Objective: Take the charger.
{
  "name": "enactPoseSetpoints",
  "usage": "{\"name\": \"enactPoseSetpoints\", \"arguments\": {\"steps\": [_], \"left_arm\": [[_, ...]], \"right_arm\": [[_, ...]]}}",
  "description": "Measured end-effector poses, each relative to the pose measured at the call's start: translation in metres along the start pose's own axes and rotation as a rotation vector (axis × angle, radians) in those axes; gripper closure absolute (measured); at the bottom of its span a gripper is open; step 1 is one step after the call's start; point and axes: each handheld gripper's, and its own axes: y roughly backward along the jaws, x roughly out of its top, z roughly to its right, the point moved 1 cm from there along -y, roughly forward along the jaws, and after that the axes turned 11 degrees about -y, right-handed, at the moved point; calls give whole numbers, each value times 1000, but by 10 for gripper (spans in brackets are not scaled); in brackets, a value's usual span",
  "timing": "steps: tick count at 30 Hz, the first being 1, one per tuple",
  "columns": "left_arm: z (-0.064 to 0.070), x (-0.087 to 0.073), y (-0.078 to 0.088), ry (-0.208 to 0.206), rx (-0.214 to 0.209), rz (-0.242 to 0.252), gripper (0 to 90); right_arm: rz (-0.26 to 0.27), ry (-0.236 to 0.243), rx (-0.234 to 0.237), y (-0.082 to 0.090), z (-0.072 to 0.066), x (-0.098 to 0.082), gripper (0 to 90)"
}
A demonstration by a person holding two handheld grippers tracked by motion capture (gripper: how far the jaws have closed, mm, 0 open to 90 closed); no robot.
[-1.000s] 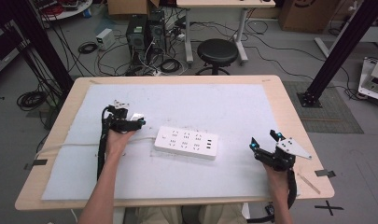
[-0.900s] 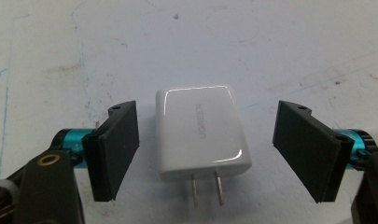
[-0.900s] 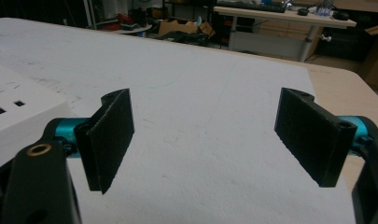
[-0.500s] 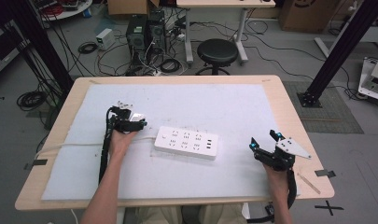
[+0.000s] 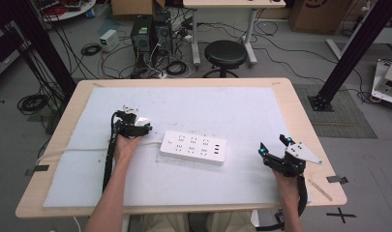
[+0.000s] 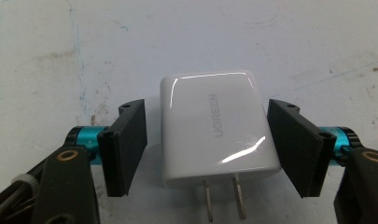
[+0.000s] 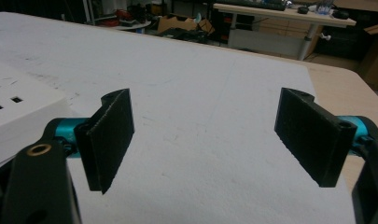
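Black stool (image 5: 225, 54) and computer tower (image 5: 142, 34) behind the table (image 5: 300, 116).

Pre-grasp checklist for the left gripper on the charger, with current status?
1. White charger lies between the left gripper jaws: ok.
2. Pads pressing on the charger: not ok; the jaws have just been closing, but a gap remains on each side.
3. Charger prongs clear of the pads, pointing back toward the camera: ok.
4. Power strip sockets uncovered, beside the left gripper on the mat: ok.
5. Right gripper open with nothing between its jaws, parked near the table's right edge: ok.
6. Prongs straight enough to plug in: cannot tell.
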Motion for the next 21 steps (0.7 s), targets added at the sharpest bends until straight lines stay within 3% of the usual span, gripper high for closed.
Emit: {"name": "enactPoseSetpoints", "arguments": {"steps": [21], "left_arm": [[0, 0, 0, 1, -8, -1, 399]], "right_arm": [[-4, 1, -1, 0, -1, 0, 202]]}}
